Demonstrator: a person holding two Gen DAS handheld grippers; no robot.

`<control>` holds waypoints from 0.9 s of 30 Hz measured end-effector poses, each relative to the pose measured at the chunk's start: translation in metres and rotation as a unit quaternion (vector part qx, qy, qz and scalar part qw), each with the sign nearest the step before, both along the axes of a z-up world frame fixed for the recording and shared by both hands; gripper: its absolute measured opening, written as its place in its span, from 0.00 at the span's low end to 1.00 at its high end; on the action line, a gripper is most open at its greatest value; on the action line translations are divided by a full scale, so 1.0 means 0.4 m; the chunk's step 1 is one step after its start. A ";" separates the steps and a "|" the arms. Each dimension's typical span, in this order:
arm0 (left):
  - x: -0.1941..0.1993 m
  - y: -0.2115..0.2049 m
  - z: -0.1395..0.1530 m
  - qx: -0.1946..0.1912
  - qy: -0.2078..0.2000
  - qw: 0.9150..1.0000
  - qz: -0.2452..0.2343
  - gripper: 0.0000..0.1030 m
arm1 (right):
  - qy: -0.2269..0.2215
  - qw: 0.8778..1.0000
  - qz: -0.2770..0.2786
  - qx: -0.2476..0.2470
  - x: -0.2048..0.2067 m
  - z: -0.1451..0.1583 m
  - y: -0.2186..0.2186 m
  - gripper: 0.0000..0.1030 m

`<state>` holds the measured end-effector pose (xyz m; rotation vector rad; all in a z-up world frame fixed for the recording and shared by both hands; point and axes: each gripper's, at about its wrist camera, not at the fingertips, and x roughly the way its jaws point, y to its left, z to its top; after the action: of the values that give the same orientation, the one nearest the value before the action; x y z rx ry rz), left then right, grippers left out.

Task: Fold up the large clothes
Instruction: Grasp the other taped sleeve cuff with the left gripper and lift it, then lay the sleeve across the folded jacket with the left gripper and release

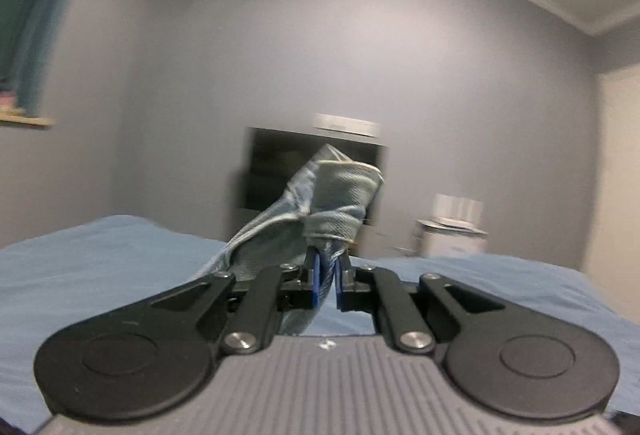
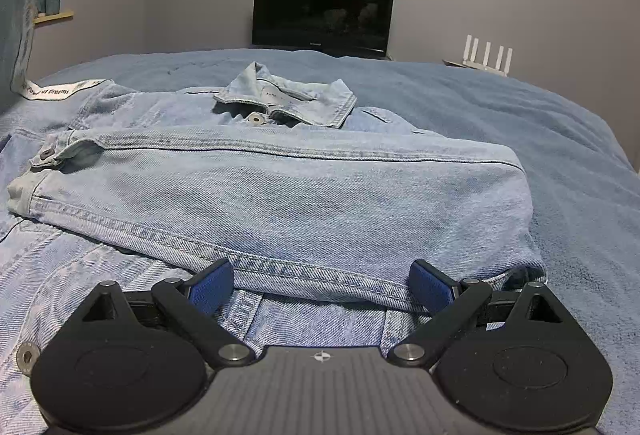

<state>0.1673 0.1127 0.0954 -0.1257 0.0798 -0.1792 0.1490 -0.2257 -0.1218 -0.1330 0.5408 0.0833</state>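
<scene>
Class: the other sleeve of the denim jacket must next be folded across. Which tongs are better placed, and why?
Left. The left tongs already pinch a denim cuff lifted above the bed; the right tongs are open, holding nothing.

A light-blue denim jacket (image 2: 280,187) lies front up on the blue bedspread (image 2: 520,115), collar (image 2: 288,95) toward the far edge, top button open. 1 sleeve (image 2: 260,191) is folded flat across its chest, cuff at the left. Another part of the denim (image 1: 320,203) is lifted above the bedspread.
</scene>
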 end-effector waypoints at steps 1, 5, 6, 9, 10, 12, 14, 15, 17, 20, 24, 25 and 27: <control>0.005 -0.056 -0.011 0.006 0.004 1.000 -0.022 0.01 | 0.000 1.000 0.000 0.001 -0.001 0.000 -0.001 0.93; 0.027 -0.272 -0.085 0.024 0.031 0.995 -0.091 0.01 | 0.000 1.000 0.001 0.003 -0.002 0.001 -0.003 0.93; 0.035 -0.319 -0.106 0.031 0.041 0.993 -0.104 0.01 | 0.000 1.000 0.001 0.003 -0.002 0.001 -0.003 0.93; 0.059 -0.443 -0.181 0.048 0.084 0.986 -0.136 0.01 | 0.000 1.000 0.002 0.007 -0.003 -0.001 -0.007 0.93; 0.065 -0.473 -0.208 0.051 0.098 0.984 -0.143 0.01 | 0.000 1.000 0.002 0.009 -0.003 -0.001 -0.008 0.93; 0.067 -0.517 -0.264 0.062 0.123 0.978 -0.155 0.01 | 0.000 1.000 0.003 0.013 -0.003 -0.003 -0.011 0.94; 0.066 -0.538 -0.303 0.068 0.156 0.971 -0.170 0.01 | 0.000 1.000 0.004 0.017 -0.003 -0.004 -0.015 0.94; 0.062 -0.544 -0.320 0.070 0.171 0.967 -0.176 0.01 | 0.000 1.000 0.004 0.018 -0.003 -0.004 -0.017 0.94; 0.055 -0.535 -0.353 0.073 0.208 0.959 -0.177 0.06 | 0.000 1.000 0.004 0.020 -0.002 -0.005 -0.018 0.94; 0.052 -0.491 -0.344 0.057 0.263 0.949 -0.165 0.38 | -0.002 1.000 0.005 0.023 -0.004 -0.004 -0.021 0.94; 0.003 -0.370 -0.308 0.030 0.283 0.950 -0.129 0.58 | -0.023 0.997 0.047 0.049 -0.036 0.014 -0.030 0.91; -0.017 -0.345 -0.300 0.027 0.289 0.950 -0.112 0.58 | -0.025 0.996 0.063 0.056 -0.046 0.020 -0.031 0.89; -0.036 -0.303 -0.295 0.021 0.294 0.952 -0.083 0.58 | -0.018 0.992 0.094 0.077 -0.059 0.028 -0.031 0.86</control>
<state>0.1527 -0.0087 -0.0228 -0.1270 0.6911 -0.3034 0.1254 -0.2383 -0.1105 -0.0339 0.4838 0.3047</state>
